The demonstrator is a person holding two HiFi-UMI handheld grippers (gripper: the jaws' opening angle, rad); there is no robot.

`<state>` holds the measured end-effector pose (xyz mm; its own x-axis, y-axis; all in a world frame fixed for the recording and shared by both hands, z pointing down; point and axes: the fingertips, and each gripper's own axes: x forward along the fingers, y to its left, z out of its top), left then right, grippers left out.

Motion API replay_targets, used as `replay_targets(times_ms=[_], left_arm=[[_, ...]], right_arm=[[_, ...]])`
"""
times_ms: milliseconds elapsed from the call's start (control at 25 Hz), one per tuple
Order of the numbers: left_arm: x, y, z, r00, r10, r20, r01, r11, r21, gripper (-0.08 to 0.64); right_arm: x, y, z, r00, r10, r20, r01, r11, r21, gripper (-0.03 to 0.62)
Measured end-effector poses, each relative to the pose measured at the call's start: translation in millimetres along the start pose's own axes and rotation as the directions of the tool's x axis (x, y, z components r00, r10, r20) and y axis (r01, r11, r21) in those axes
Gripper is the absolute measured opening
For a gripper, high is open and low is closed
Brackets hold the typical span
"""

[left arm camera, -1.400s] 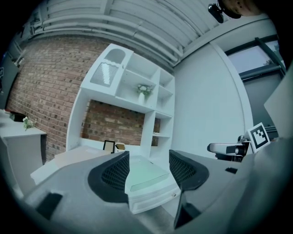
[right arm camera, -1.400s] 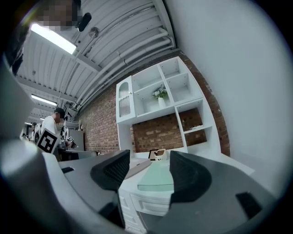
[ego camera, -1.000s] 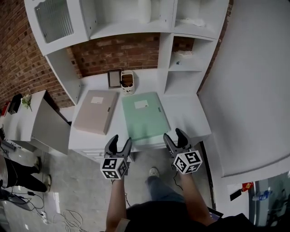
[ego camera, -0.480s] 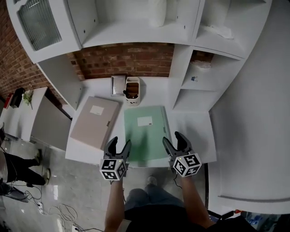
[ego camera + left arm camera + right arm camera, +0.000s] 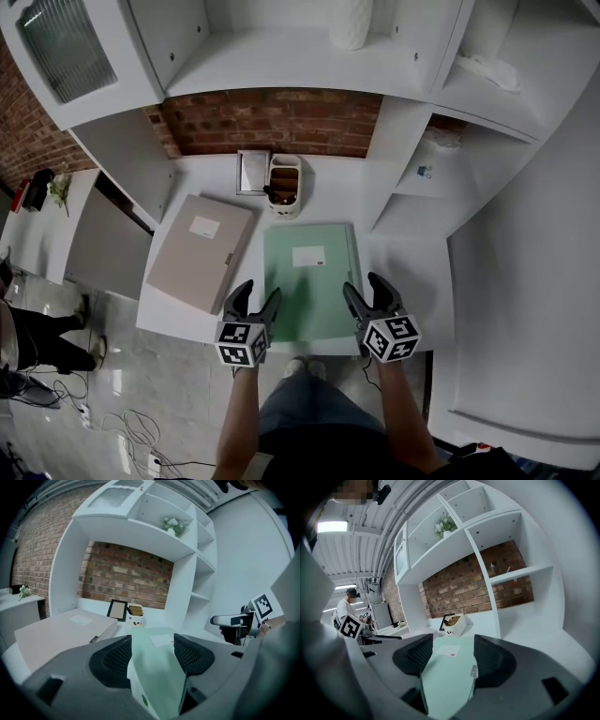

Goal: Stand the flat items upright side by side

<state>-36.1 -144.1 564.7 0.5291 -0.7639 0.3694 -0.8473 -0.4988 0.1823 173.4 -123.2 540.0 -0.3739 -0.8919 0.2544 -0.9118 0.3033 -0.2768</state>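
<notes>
A pale green folder (image 5: 309, 281) lies flat in the middle of the white desk (image 5: 405, 272), and a beige folder (image 5: 202, 251) lies flat and slightly askew to its left. My left gripper (image 5: 256, 295) hovers open at the green folder's near left corner. My right gripper (image 5: 365, 288) is open at its near right corner. In the left gripper view the green folder (image 5: 157, 667) runs between the parted jaws of the left gripper (image 5: 152, 641), with the beige folder (image 5: 61, 630) off to the left. The right gripper (image 5: 452, 641) likewise frames the green folder (image 5: 450, 677); no pad presses on it.
A white pen holder (image 5: 285, 186) and a small picture frame (image 5: 252, 172) stand at the back of the desk against the brick wall. White shelving rises above and to the right. A lower cabinet (image 5: 56, 234) stands at the left, and a person (image 5: 19, 347) stands on the floor beyond it.
Both grippers have moved forward from in front of the desk to the green folder's near corners. Their jaws stay apart and nothing has been picked up.
</notes>
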Motion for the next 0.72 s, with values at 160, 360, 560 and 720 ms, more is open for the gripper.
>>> replay_targets(times_ms=[160,360,560,720], left_arm=[[16.3,10.3,-8.2,0.995,0.007,-0.1,-0.007,1.0,0.001,0.253],[33.8,22.0,-30.4,0.966,-0.011,-0.26,-0.001,0.999,-0.047,0.259],[44.0,25.0,-49.0,0.929,-0.034,-0.369,-0.012,0.993,-0.121,0.259],[50.2,28.0,-60.5,0.906,-0.049,-0.42,-0.033,0.982,-0.187,0.262]], right_arm=[[14.9,-8.4,-12.5,0.995,-0.007,-0.102,0.01,1.0,0.029,0.253],[32.5,-19.6,-39.4,0.961,0.011,-0.275,0.018,0.995,0.1,0.259],[40.4,-30.9,-69.7,0.9,0.033,-0.434,0.036,0.988,0.149,0.265],[43.5,-40.6,-87.2,0.858,0.042,-0.511,0.062,0.981,0.184,0.272]])
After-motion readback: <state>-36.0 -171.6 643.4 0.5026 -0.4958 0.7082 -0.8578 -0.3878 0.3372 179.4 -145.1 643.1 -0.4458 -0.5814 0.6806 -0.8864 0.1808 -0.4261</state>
